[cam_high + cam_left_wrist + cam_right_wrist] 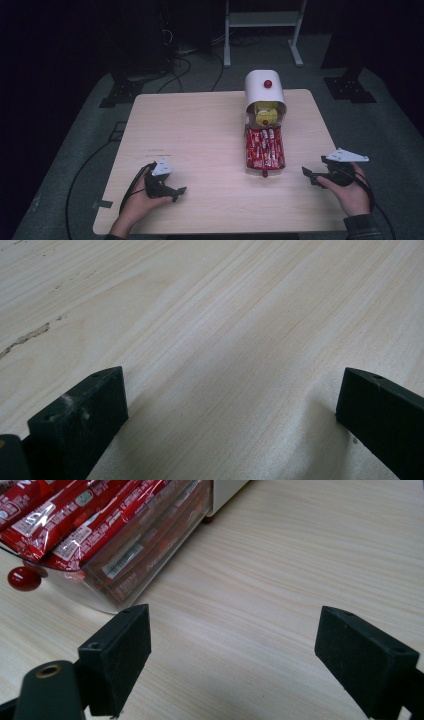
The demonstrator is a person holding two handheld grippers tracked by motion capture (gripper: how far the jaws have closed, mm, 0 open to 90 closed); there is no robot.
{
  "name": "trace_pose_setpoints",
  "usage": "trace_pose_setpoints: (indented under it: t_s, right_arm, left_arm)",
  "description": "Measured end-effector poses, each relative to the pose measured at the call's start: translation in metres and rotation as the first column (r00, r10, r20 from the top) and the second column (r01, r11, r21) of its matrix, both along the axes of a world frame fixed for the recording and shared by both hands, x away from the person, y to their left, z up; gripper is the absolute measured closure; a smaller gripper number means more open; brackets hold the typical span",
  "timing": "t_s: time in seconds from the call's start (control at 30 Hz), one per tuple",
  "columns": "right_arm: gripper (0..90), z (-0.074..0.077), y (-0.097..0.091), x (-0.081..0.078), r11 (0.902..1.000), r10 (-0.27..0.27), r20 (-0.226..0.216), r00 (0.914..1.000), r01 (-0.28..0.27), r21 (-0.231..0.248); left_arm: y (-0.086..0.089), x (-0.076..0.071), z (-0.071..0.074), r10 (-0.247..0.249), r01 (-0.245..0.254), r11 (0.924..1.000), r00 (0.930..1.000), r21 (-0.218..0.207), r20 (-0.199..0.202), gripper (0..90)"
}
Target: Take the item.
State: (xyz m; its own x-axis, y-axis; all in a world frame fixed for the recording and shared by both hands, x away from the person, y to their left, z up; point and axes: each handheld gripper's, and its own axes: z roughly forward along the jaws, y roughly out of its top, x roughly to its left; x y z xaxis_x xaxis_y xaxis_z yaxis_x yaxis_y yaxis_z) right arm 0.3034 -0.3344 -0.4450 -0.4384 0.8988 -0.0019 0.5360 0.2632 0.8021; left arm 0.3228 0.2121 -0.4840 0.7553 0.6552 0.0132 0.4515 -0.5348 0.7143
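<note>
With both grippers' jaws spread empty, I judge the clear plastic drawer of red sachets (264, 148) light, slippery; grab its small red knob (24, 578).

Dim room, grey floor (75, 150), white frame (262, 30) behind.

a pale wooden table (200, 150) takes up the middle of the high view, its grain running lengthwise, with a few faint dark marks near its left side. it stands on a grey floor (80, 155). black cables (177, 67) loop over the floor beyond the far edge, and another runs along the left. a white metal frame (262, 22) stands behind. a dark foot plate (350, 87) rests at the far right.
</note>
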Motion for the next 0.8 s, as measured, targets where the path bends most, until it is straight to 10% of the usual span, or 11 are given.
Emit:
trace_pose_setpoints:
  t_s: [0.8]
  right_arm:
    - [14.1, 0.018, 0.003, 0.007, 0.9998, 0.014, 0.028, 0.9995, -0.014, 0.011]
  left_arm:
    - [0.000, 0.000, 0.000, -0.002, 0.002, 1.0000, 1.0000, 0.004, -0.002, 0.0]
